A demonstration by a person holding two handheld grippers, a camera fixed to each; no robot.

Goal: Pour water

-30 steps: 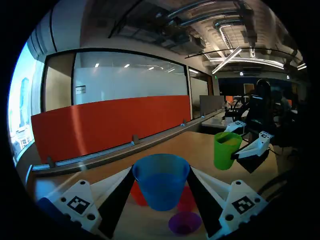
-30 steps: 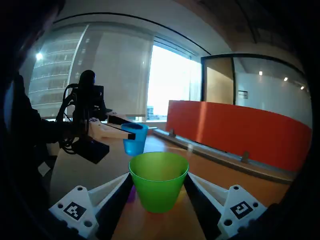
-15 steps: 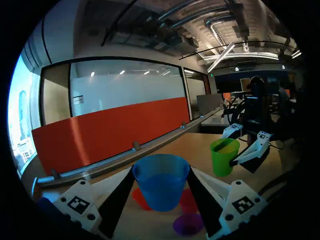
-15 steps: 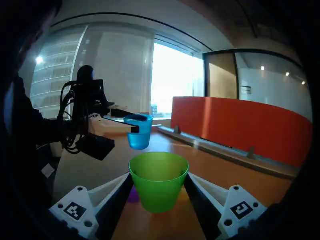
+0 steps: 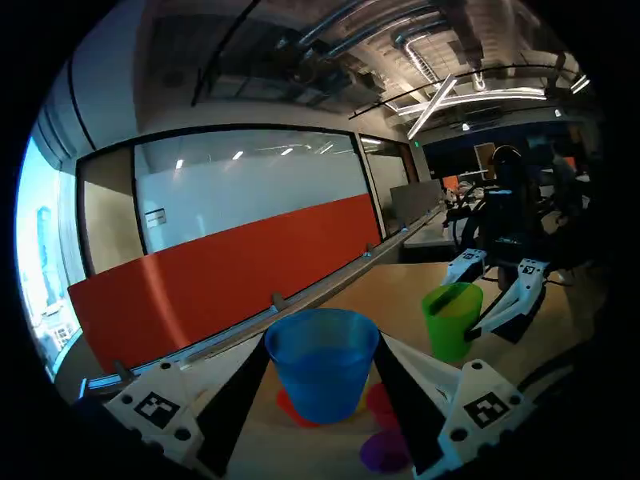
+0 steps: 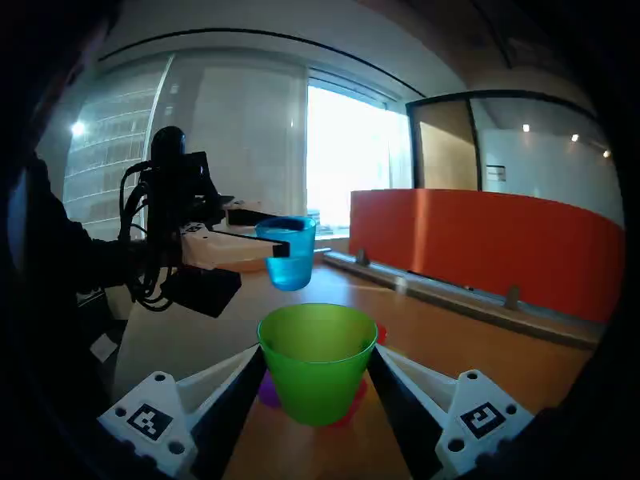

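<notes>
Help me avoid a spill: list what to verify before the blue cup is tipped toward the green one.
1. Left gripper shut on the translucent blue plastic cup: ok.
2. Right gripper shut on the green plastic cup: ok.
3. Both cups upright: ok.
4. Water in the blue cup: ok, a darker level shows through its wall.
5. Blue cup over the green cup's mouth: not ok; the two are held apart.
6. Free room inside the green cup: cannot tell.

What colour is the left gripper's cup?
Blue. The cup shows best in the left gripper view.
</notes>
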